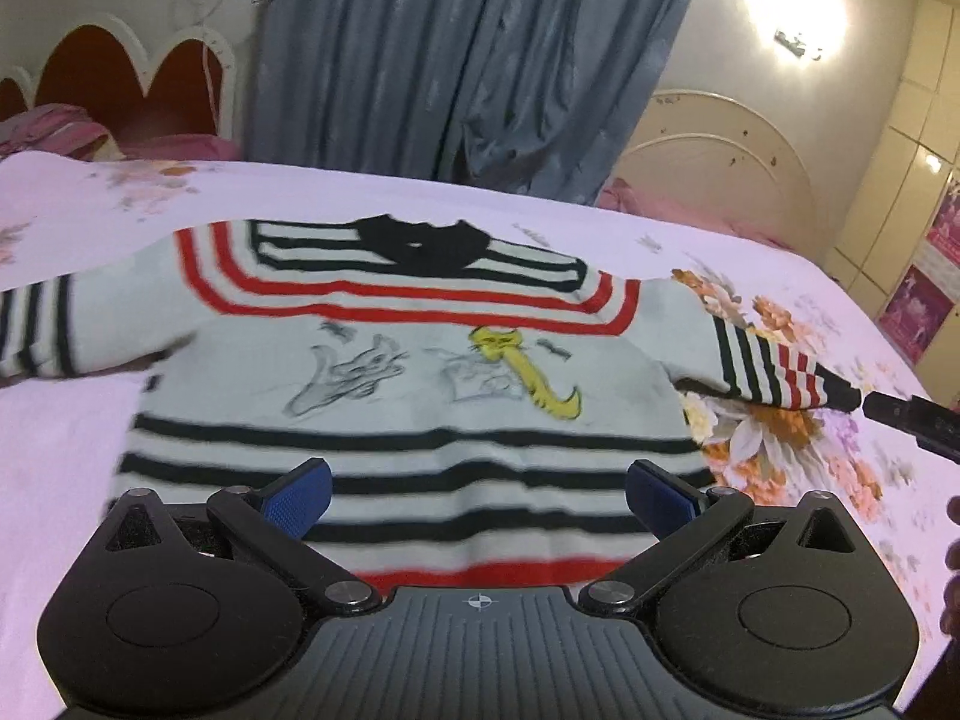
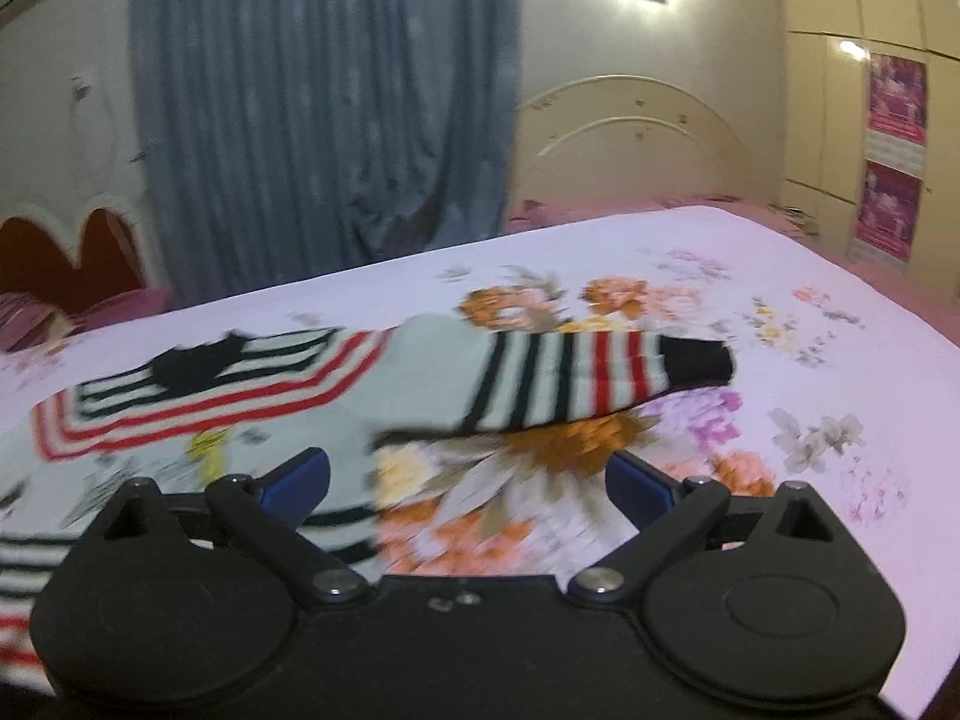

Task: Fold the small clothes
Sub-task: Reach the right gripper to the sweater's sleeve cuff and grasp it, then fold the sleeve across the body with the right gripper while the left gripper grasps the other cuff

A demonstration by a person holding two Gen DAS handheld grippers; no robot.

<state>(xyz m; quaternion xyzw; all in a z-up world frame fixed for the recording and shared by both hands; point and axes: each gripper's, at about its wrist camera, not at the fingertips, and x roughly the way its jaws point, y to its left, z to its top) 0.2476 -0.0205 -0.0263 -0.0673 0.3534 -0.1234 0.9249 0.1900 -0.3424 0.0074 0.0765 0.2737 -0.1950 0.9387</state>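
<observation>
Sweater (image 1: 414, 372) flat on the bed (image 1: 840, 420).
Left claw (image 1: 478, 498) and right claw (image 2: 468, 489): both wide, holding nothing, above the sweater.

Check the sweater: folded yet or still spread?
Spread: the sweater lies flat on the bedsheet, both sleeves out sideways, no fold visible.

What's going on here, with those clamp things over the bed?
A person is holding a two-finger gripper in each hand over a small striped sweater spread flat on a flowered bedsheet. The job is to fold it, but no fold has been made yet: both sleeves lie out to the sides. The left gripper hangs open over the sweater's hem, holding nothing. The right gripper is open and empty too, near the sleeve on that side.
</observation>
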